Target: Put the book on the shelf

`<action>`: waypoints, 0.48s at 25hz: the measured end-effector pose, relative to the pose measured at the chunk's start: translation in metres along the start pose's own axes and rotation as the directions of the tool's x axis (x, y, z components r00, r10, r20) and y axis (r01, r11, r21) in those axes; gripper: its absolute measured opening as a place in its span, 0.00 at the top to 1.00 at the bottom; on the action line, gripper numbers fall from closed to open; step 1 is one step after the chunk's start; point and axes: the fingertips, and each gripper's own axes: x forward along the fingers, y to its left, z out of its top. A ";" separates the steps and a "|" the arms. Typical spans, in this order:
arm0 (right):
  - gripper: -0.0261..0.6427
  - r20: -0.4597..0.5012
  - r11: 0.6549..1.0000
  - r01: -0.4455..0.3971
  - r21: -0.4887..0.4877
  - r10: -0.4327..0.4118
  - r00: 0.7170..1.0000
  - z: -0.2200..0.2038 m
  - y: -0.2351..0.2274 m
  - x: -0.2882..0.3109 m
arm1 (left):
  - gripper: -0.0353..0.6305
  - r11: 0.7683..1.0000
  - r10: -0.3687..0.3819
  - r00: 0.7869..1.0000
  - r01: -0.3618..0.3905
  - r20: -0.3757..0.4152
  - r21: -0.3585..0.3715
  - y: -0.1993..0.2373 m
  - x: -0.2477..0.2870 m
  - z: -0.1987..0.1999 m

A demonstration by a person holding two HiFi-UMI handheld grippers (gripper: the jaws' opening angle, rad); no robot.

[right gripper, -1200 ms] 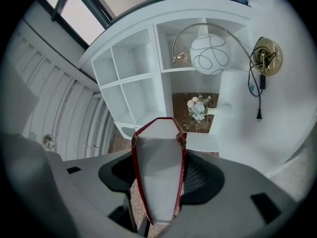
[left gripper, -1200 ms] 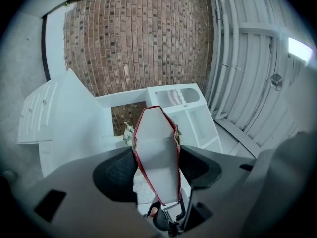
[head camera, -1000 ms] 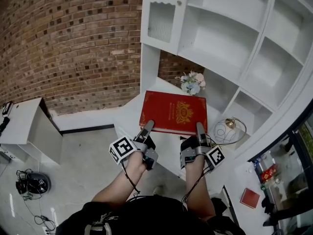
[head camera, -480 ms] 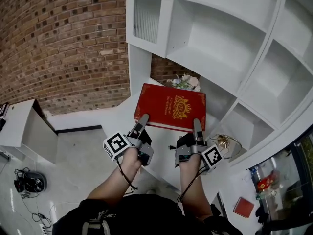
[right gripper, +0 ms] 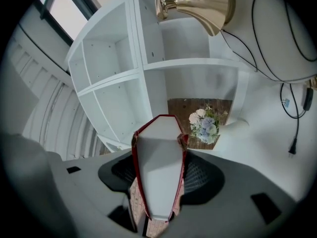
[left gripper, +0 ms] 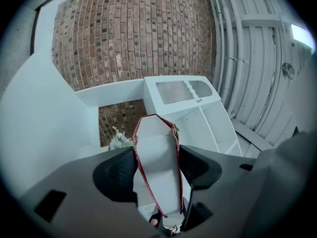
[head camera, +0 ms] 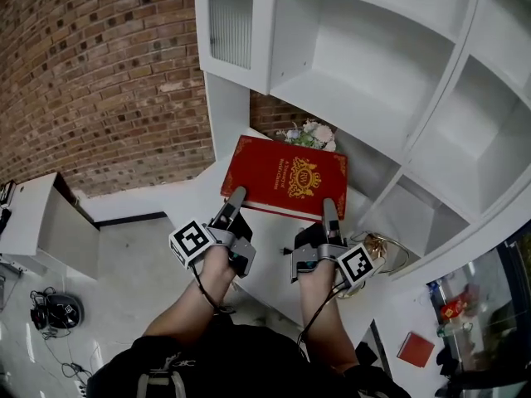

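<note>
Both are clamped on the same thing. The left hand-held gripper (head camera: 235, 203) and the right hand-held gripper (head camera: 330, 212) each pinch the near edge of the red book (head camera: 286, 175), one near each near corner, jaws fairly wide apart because the book is thick.

The book lies roughly flat with its gold-crest cover facing up at the head camera. Its long axis runs left to right across the middle of the frame, dipping a bit to the right. Its far edge points at the flowers (head camera: 311, 133) and the white shelf unit (head camera: 390, 65) behind them, with the white worktop (head camera: 270, 240) below.

The gripper views show what the head view can't: the book edge-on. In the left gripper view the white page block (left gripper: 158, 152) sits between red covers with the pads pressed on both sides. The right gripper view shows the same (right gripper: 158, 155), plus a brass lamp-like thing (right gripper: 198, 1) at the top of the frame and the flowers (right gripper: 205, 125) right of the book.

Compared with a second ago, the book and both grippers sit further left and a bit higher in the head view. The far edge now reaches the flowers, and the shelf fills more of the frame. The grip hasn't changed.
</note>
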 end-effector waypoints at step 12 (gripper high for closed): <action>0.57 0.127 0.998 0.032 -0.050 -0.025 0.992 0.026 -0.006 0.021 | 0.54 0.994 -0.086 0.989 0.078 -0.117 -0.078 0.011 0.067 -0.004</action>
